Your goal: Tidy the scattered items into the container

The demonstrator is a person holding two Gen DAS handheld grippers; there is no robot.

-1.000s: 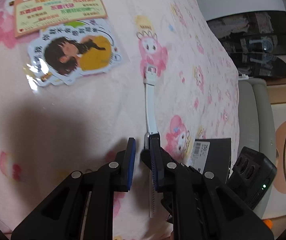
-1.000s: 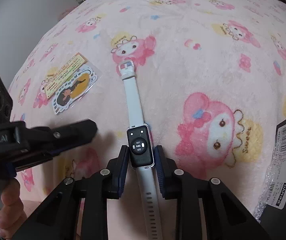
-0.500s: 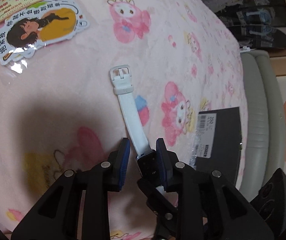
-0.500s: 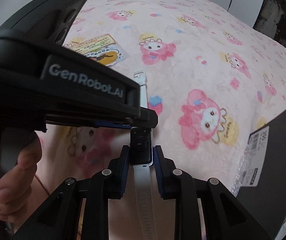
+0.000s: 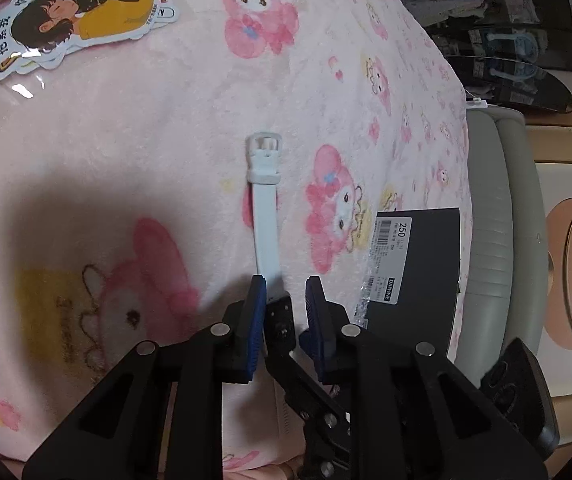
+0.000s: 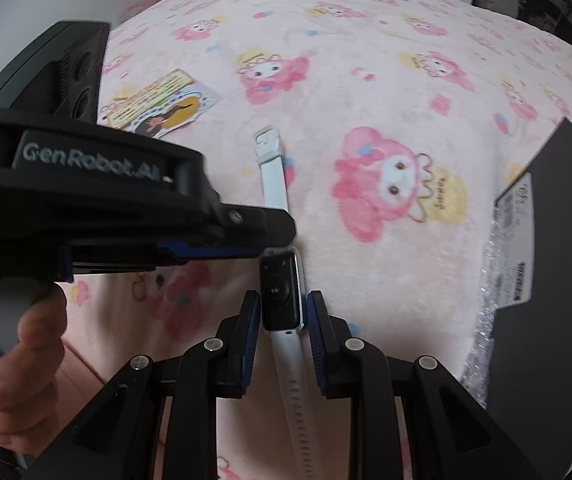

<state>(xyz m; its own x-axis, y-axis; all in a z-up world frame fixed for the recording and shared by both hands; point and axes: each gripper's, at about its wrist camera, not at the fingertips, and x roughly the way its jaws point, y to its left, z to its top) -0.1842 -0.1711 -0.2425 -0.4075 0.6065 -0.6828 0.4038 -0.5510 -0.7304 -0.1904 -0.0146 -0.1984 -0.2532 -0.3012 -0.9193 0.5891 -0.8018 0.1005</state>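
My jaws on the right gripper [image 6: 283, 304] are closed narrowly on the watch [image 6: 281, 292], a blue pad pressed to each long side of its dark body. The holed half of the white strap runs back between my fingers toward the camera.

My jaws on the left gripper [image 5: 283, 300] stand only a little apart and have just been closing. The end of the watch body sits between them. It lies close against one pad and a thin gap shows at the other, so they are not clamping it. From the right wrist view that gripper comes in from the left across the top of the watch, with my hand [image 6: 25, 360] on its grip.

The buckle end [image 5: 263, 152] of the strap stretches away over the pink blanket [image 5: 125, 140] of the bed. I cannot tell whether it touches the fabric.

Beyond the buckle the blanket is open and soft. The sticker sheet [image 5: 73, 20] lies well apart at the far left. The black box [image 5: 426, 264] sits near on the right, at the bed's edge. Its labelled side faces the watch, with crinkled plastic along its near rim. Past it runs a grey padded edge [image 5: 486, 200].
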